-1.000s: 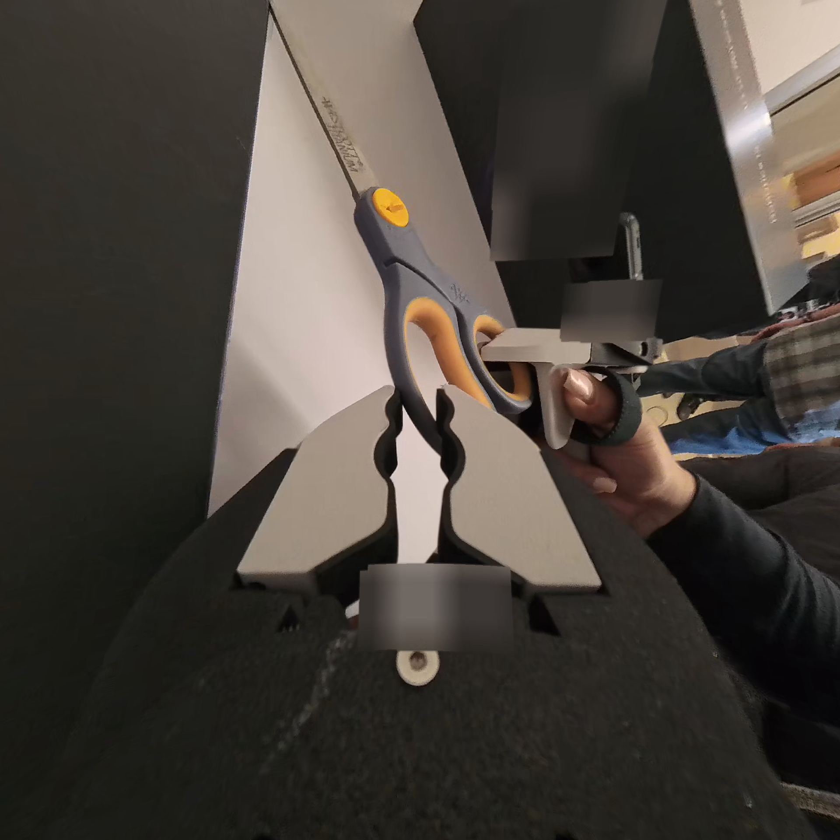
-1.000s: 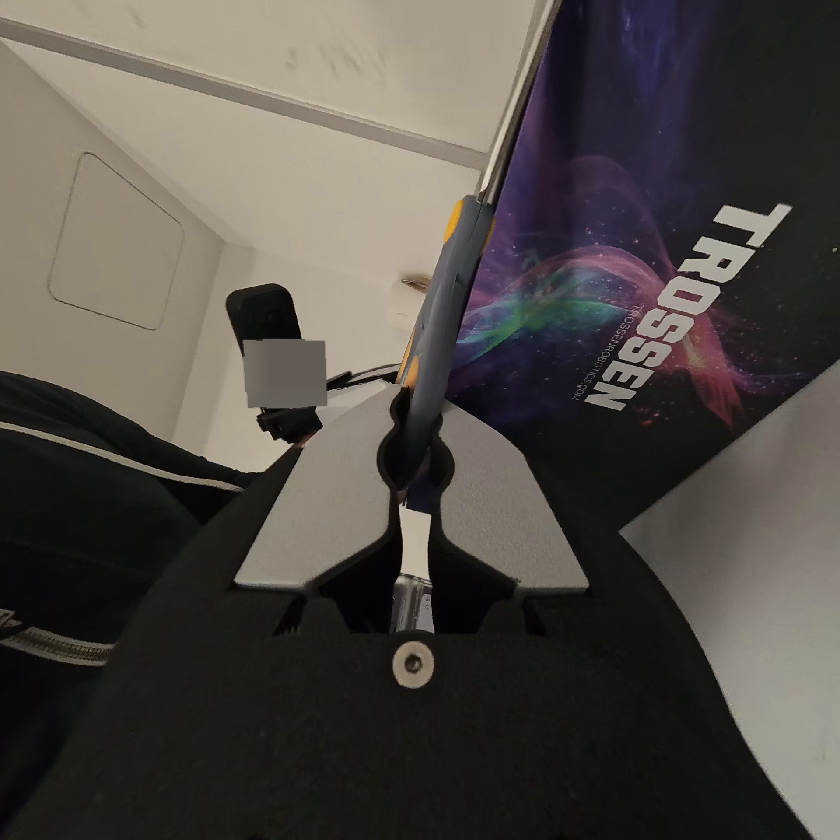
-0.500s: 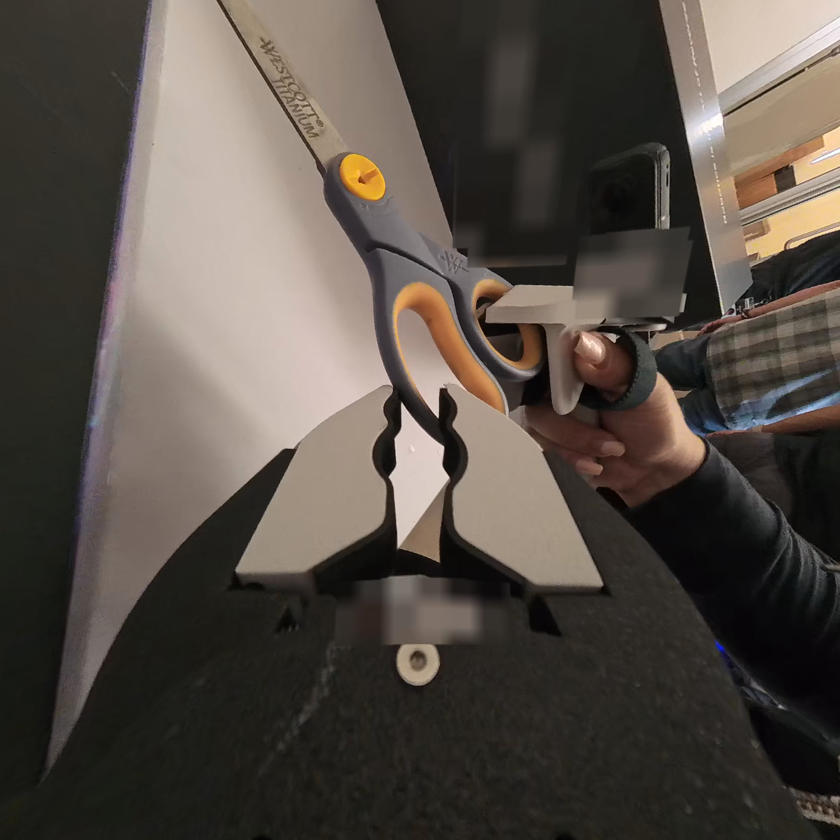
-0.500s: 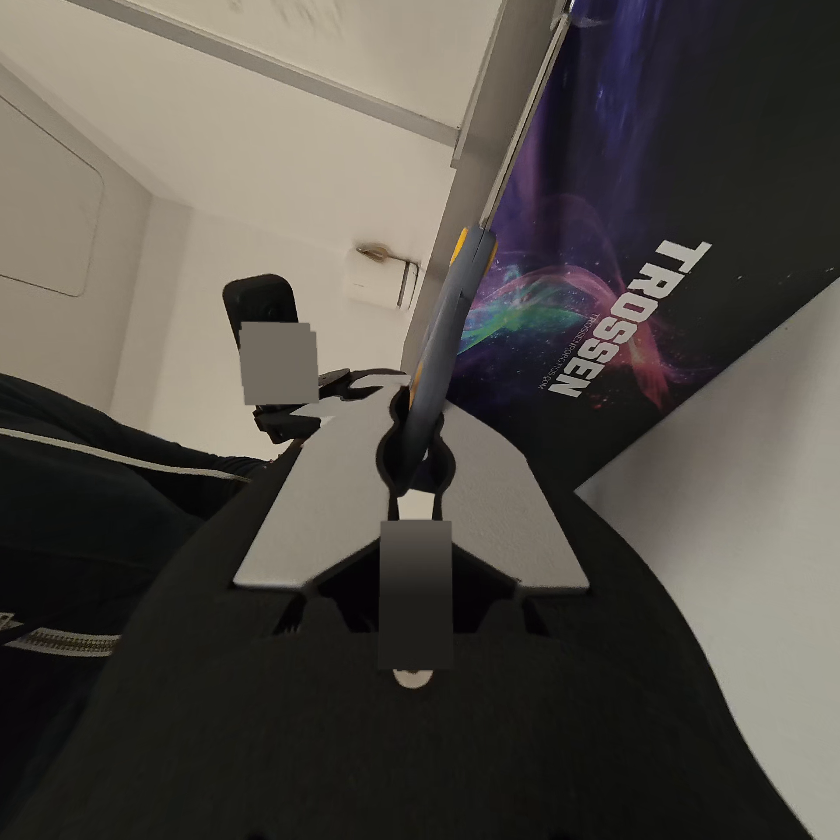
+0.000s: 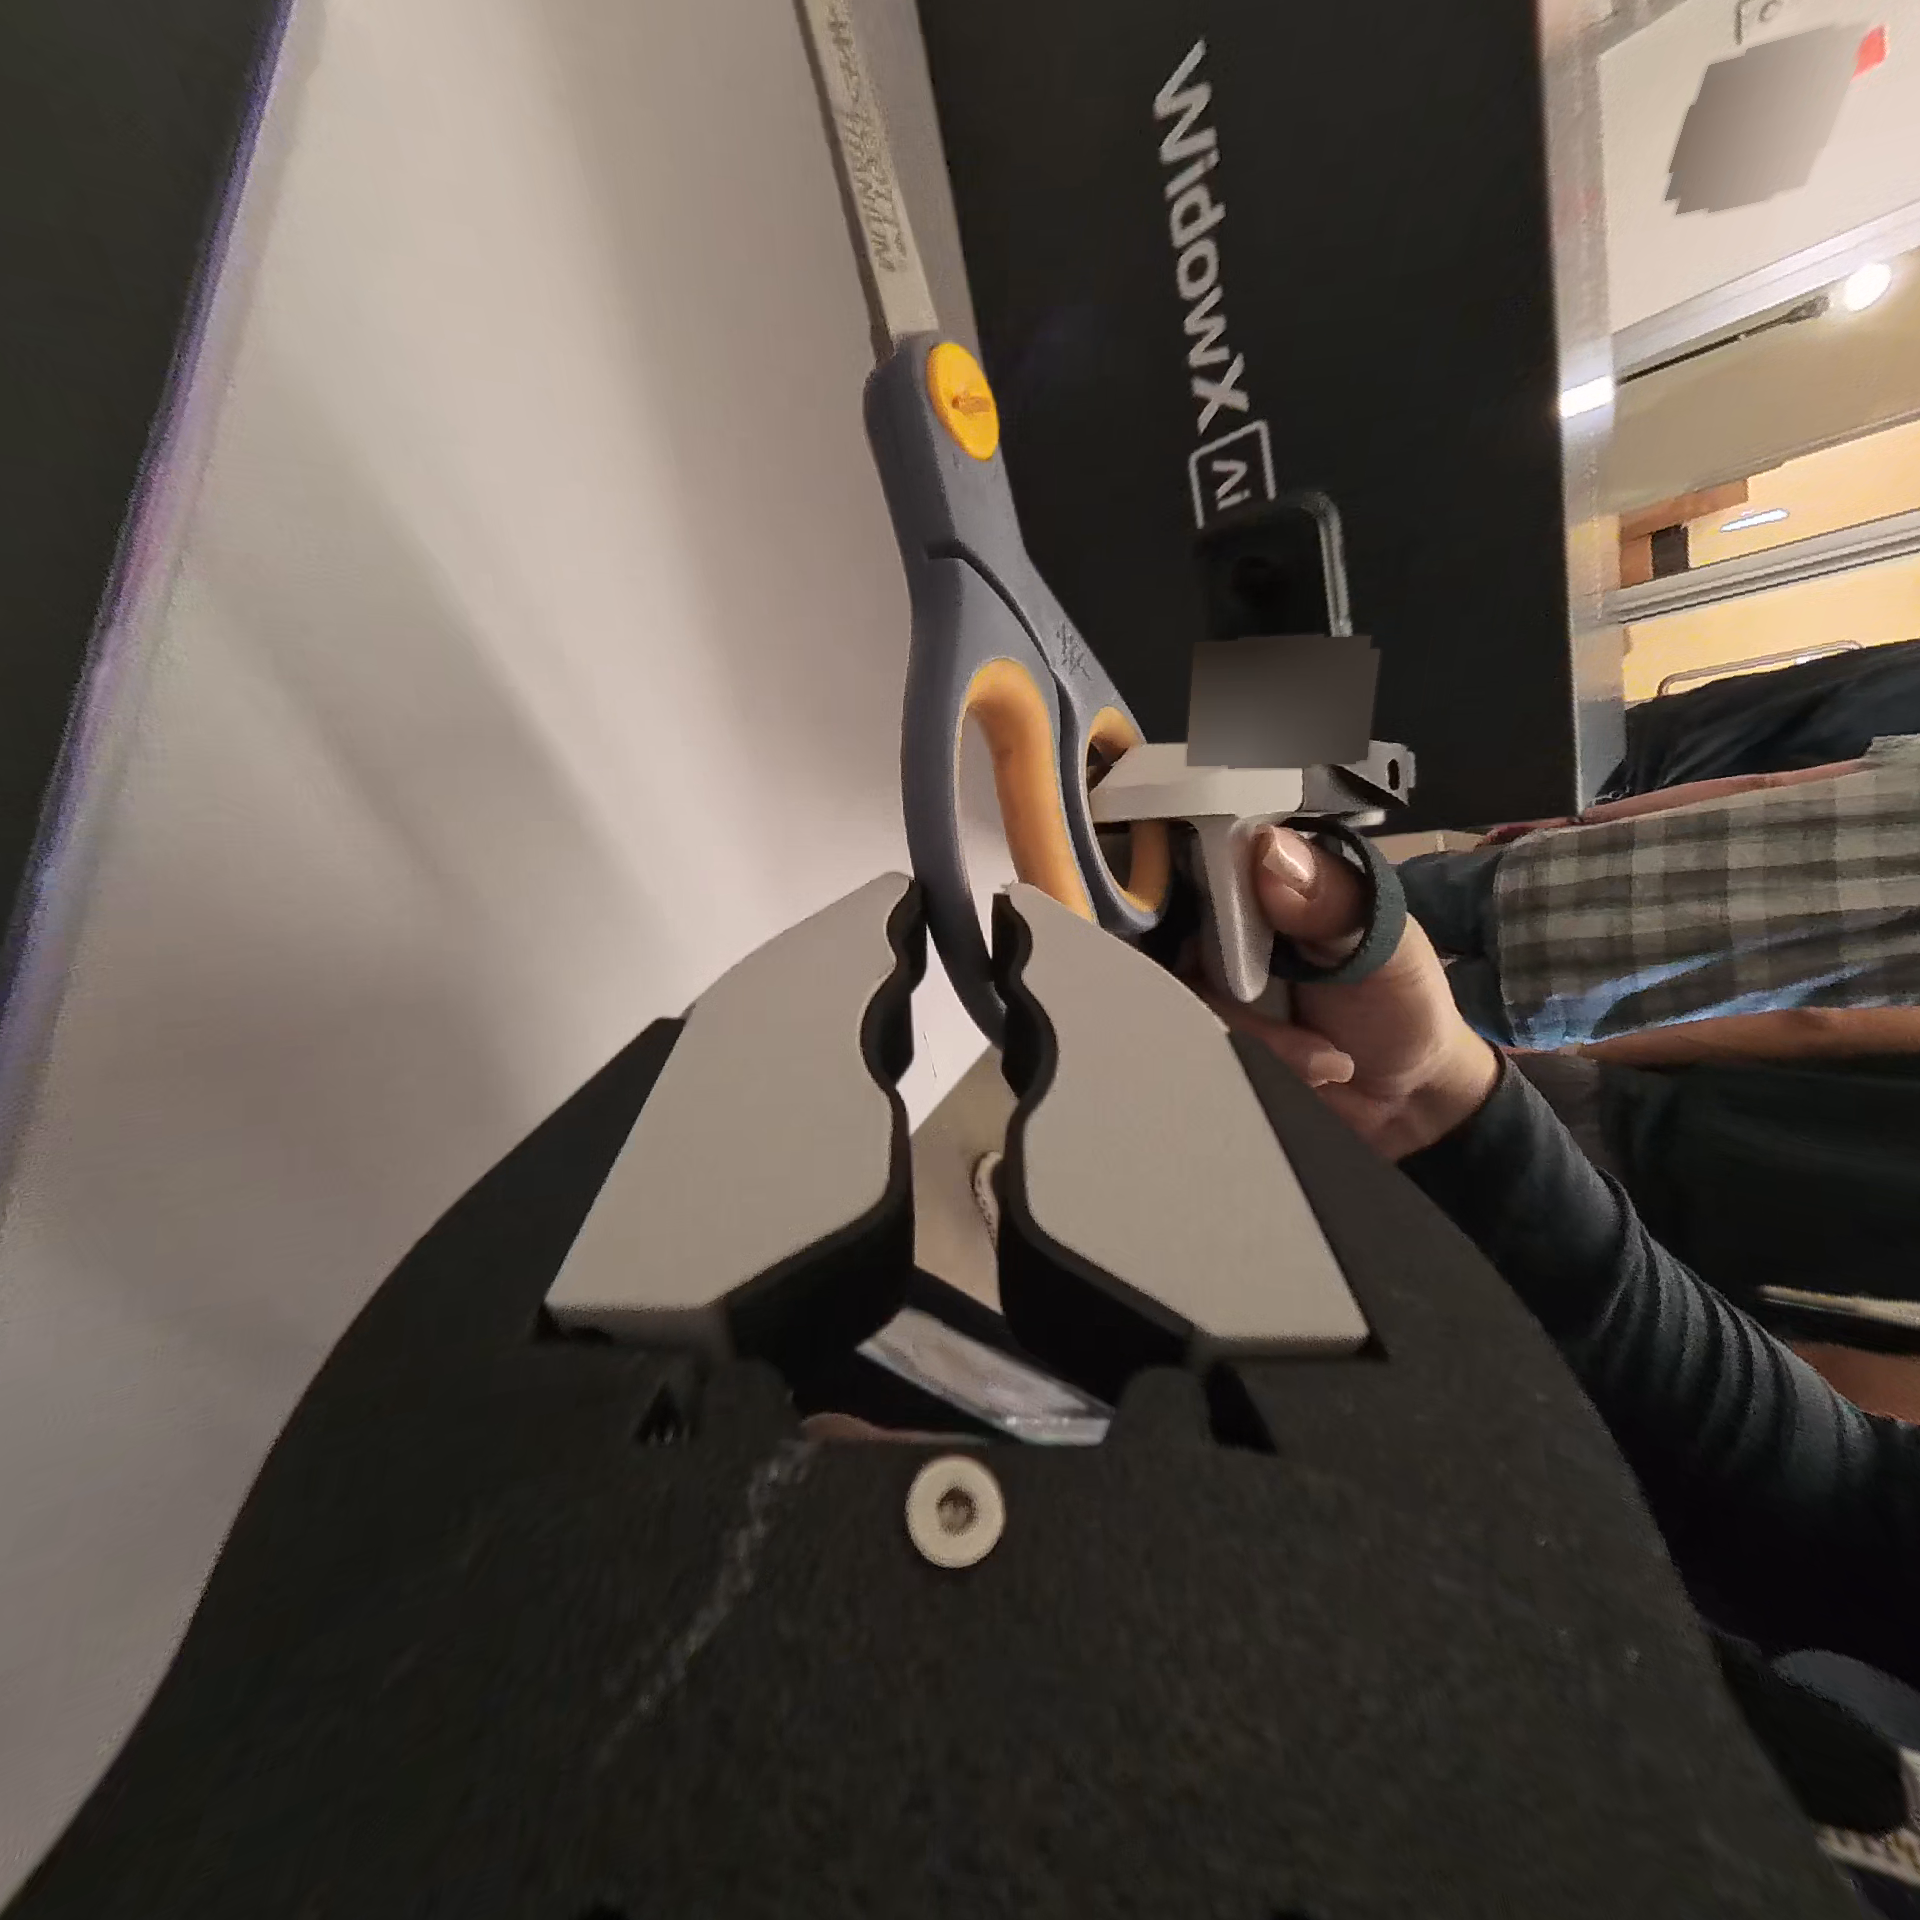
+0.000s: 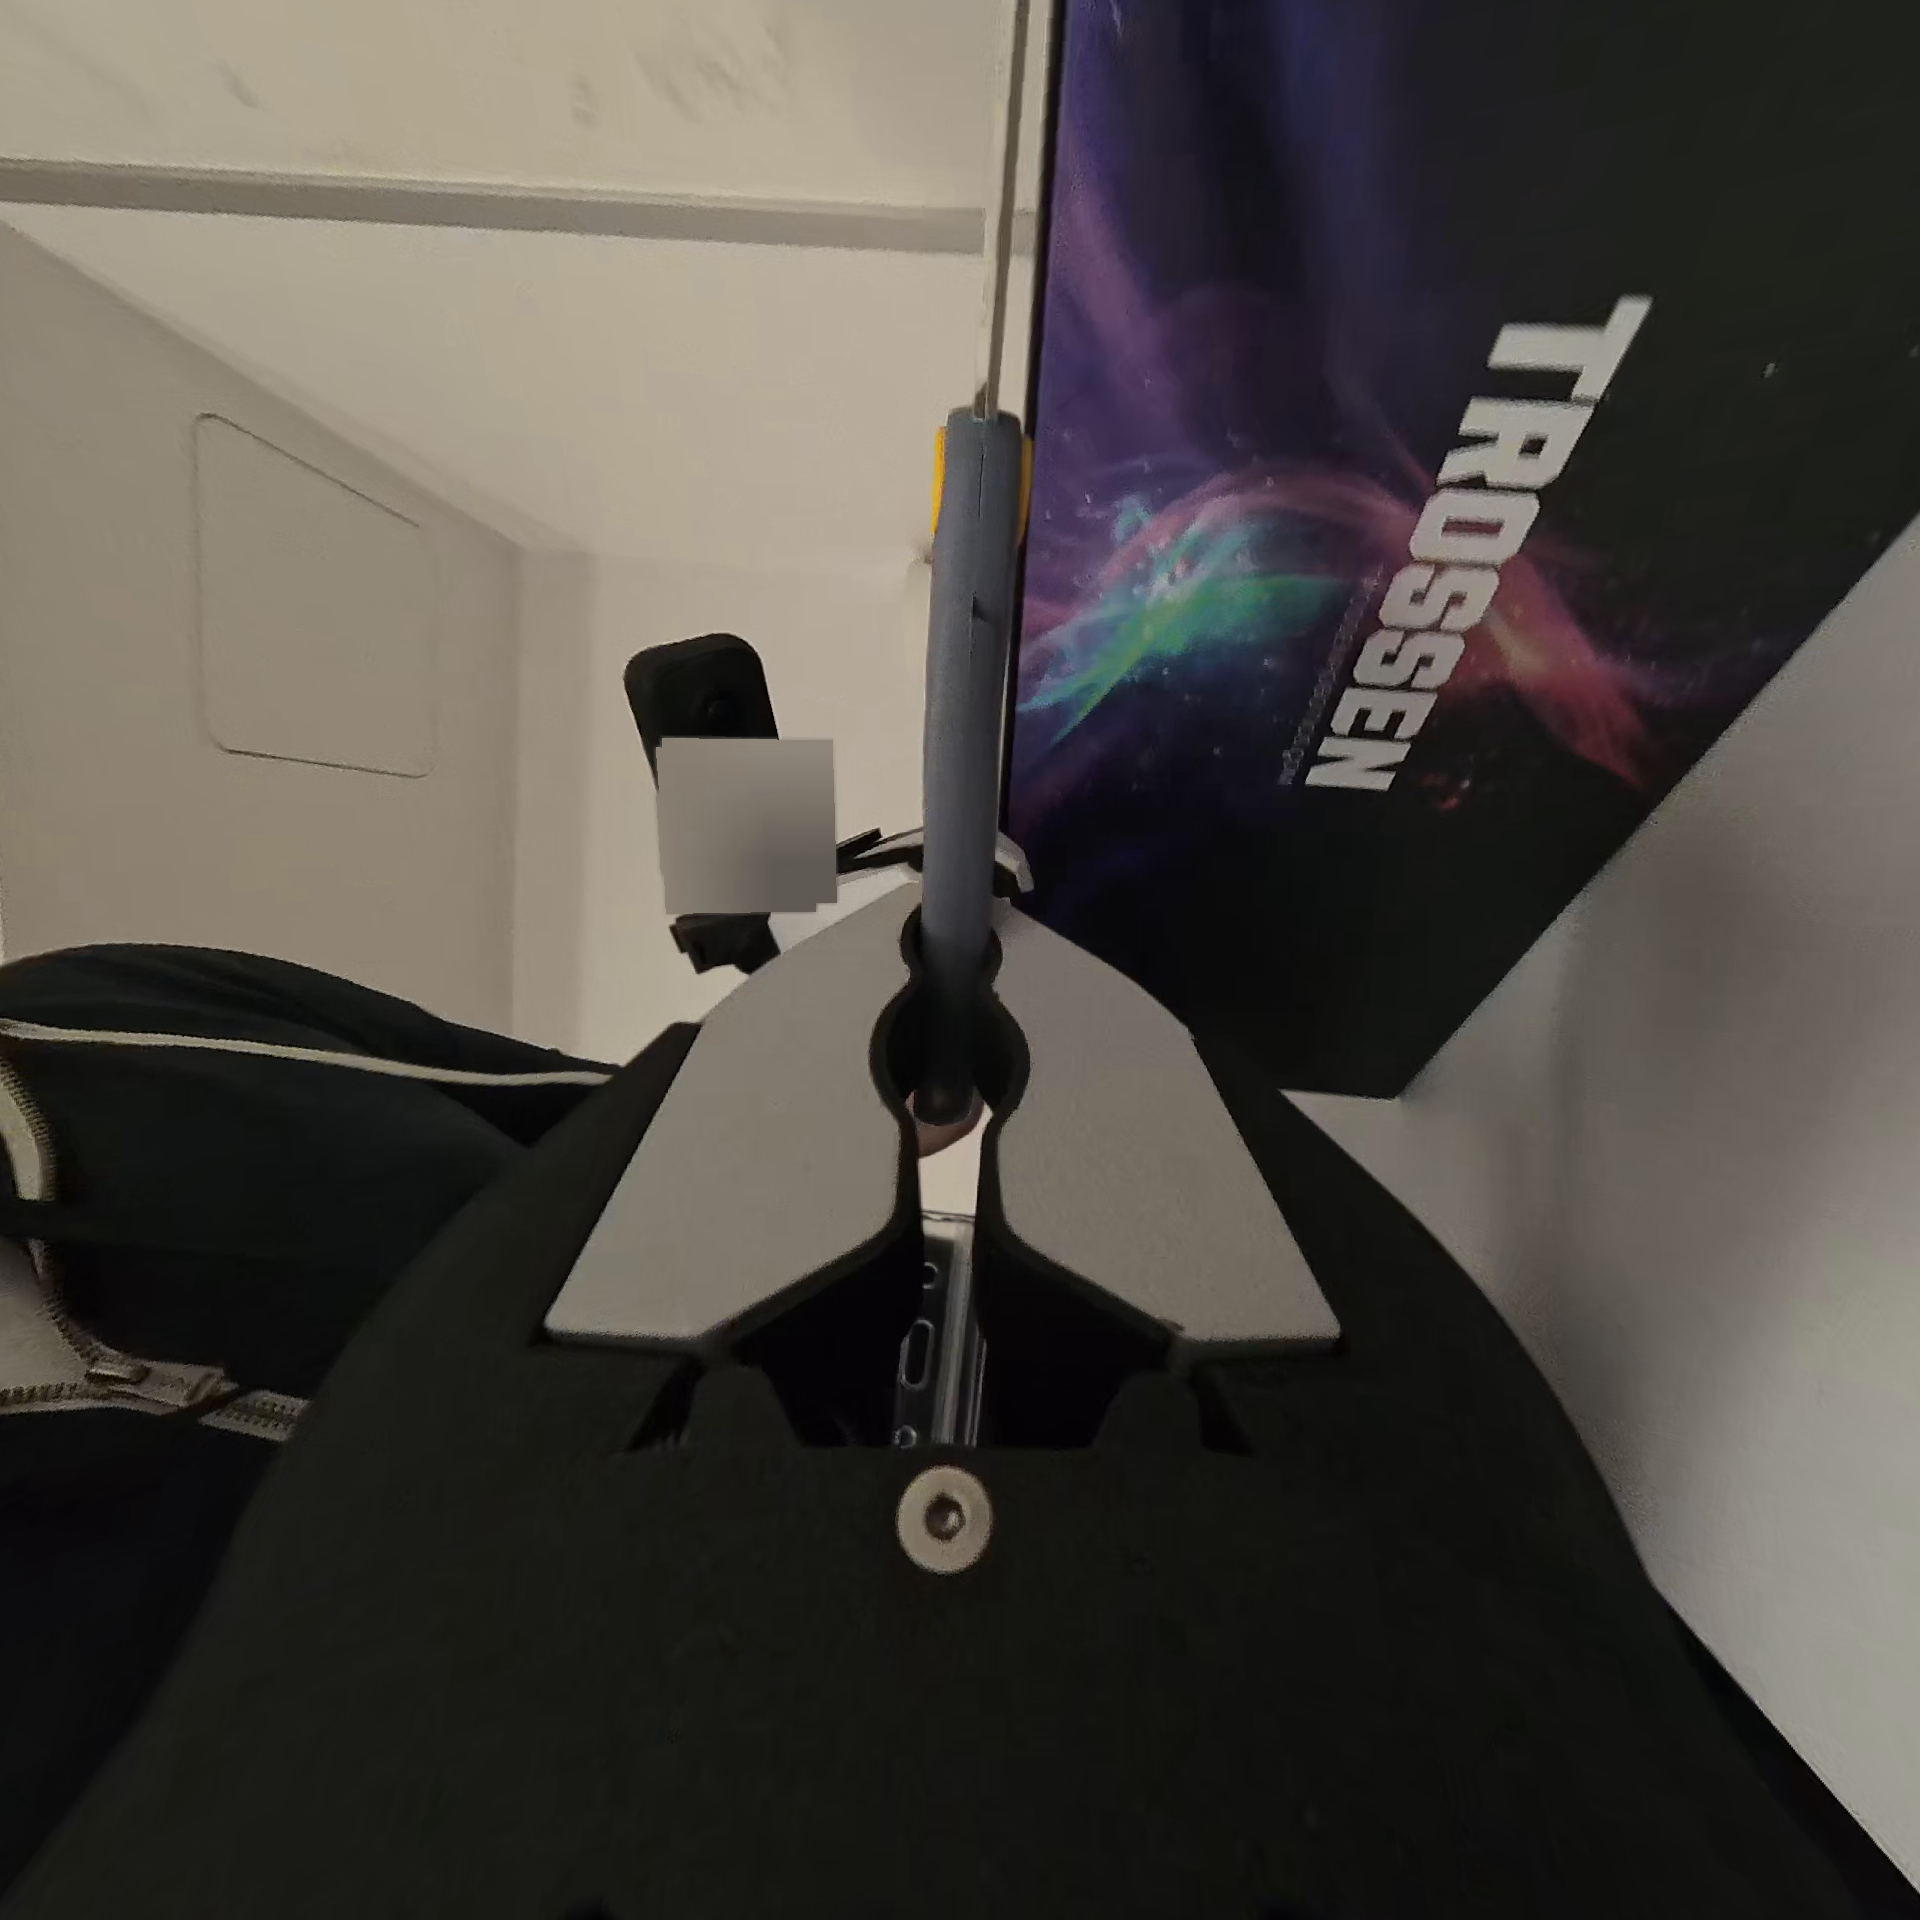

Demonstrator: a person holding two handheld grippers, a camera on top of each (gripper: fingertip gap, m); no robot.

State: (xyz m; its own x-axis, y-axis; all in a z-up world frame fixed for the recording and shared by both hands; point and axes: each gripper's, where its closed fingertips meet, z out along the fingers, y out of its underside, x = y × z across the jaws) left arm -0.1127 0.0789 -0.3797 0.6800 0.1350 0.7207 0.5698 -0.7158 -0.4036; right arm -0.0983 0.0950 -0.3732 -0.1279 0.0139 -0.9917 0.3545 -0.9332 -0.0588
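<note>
A pair of scissors (image 5: 961, 665) with grey and orange handles and a steel blade (image 5: 873, 177) points upward. My left gripper (image 5: 956, 909) is shut on the rim of the larger handle loop. My right gripper (image 5: 1132, 774) shows at the right of the left wrist view, clamped on the smaller loop, with a person's hand (image 5: 1351, 997) on its trigger. In the right wrist view the scissors (image 6: 971, 727) stand edge-on and the right gripper (image 6: 951, 940) is shut on the handle. The left gripper's black camera (image 6: 701, 707) shows just behind it.
A white surface (image 5: 499, 727) lies behind the scissors. A black panel with white lettering (image 5: 1351, 260) stands beside it, and a black banner with purple swirls (image 6: 1351, 520) borders the white surface (image 6: 1714, 1195). A dark zipped jacket (image 6: 208, 1122) is at left.
Both grippers have turned together with the scissors, which now stand more upright in both views. Both grips on the handles are unchanged.
</note>
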